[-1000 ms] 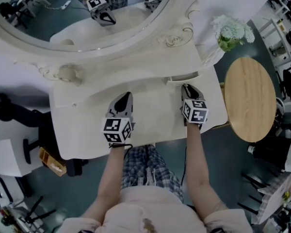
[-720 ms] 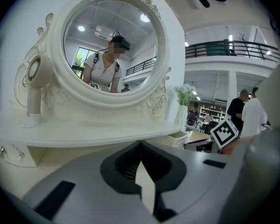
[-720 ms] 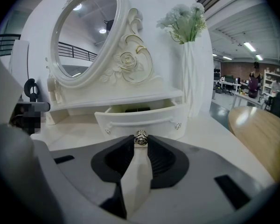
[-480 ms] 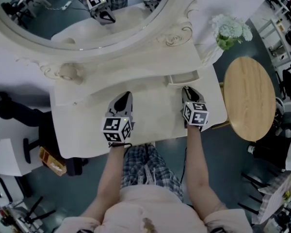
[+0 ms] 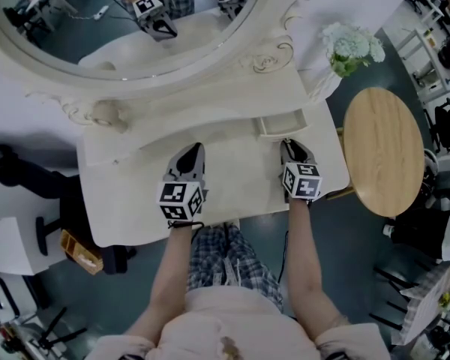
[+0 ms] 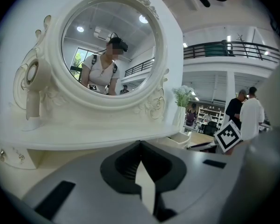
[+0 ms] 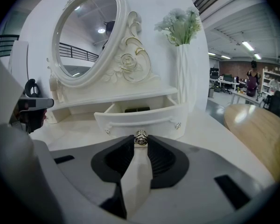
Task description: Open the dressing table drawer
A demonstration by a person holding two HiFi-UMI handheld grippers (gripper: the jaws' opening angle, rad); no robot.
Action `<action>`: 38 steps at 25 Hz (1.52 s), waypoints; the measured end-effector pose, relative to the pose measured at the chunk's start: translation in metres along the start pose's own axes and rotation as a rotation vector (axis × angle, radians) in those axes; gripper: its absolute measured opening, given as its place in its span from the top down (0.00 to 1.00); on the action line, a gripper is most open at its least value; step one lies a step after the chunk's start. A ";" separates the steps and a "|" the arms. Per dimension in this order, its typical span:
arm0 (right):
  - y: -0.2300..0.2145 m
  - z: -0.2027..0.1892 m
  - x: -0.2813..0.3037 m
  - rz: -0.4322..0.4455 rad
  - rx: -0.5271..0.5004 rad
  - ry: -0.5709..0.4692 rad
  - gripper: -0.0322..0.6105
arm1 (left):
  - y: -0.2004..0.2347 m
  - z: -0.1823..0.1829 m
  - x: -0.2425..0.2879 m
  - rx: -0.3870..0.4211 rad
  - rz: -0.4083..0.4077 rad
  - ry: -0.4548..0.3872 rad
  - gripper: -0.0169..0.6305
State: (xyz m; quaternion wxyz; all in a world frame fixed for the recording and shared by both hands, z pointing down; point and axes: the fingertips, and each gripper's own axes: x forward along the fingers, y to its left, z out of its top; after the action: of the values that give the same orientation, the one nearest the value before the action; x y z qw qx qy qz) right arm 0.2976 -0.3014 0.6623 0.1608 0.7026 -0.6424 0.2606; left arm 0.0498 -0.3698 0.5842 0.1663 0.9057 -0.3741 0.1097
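One small drawer (image 7: 130, 120) sits partly out at the surface's (image 5: 127, 197) back right corner. Right tongs (image 7: 140, 143) pinch its metal knob (image 7: 140, 136); left tongs (image 6: 140, 146) closed on nothing. Likely light and free-sliding; the knob is small, probably slippery, the one sensible hold.

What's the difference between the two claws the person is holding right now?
The right claw is clamped on the small metal knob of the drawer. The left claw grips nothing, and its tips are closed together. The right claw sits at the partly open drawer. The left claw is off to the side, over the middle of the dressing table. Both point toward the back of the same tabletop.
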 end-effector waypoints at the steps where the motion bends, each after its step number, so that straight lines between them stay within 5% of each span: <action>1: 0.000 -0.001 -0.001 -0.001 0.001 0.001 0.79 | 0.000 0.000 0.000 0.000 -0.001 0.000 0.93; 20: 0.000 -0.002 -0.002 -0.002 0.043 -0.013 0.77 | 0.007 -0.003 -0.006 -0.003 0.003 0.002 0.93; 28: 0.005 0.013 -0.018 0.026 0.082 -0.105 0.41 | 0.006 0.001 -0.009 -0.001 -0.003 -0.006 0.93; 38: 0.024 0.055 -0.069 0.072 0.065 -0.254 0.38 | 0.013 0.031 -0.038 0.021 0.017 -0.056 0.93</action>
State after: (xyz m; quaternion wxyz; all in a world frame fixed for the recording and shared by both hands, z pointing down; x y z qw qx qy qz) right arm 0.2802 -0.2792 0.5756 0.0457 0.7113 -0.6735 0.1957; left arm 0.0165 -0.3662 0.5463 0.1453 0.9068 -0.3853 0.0899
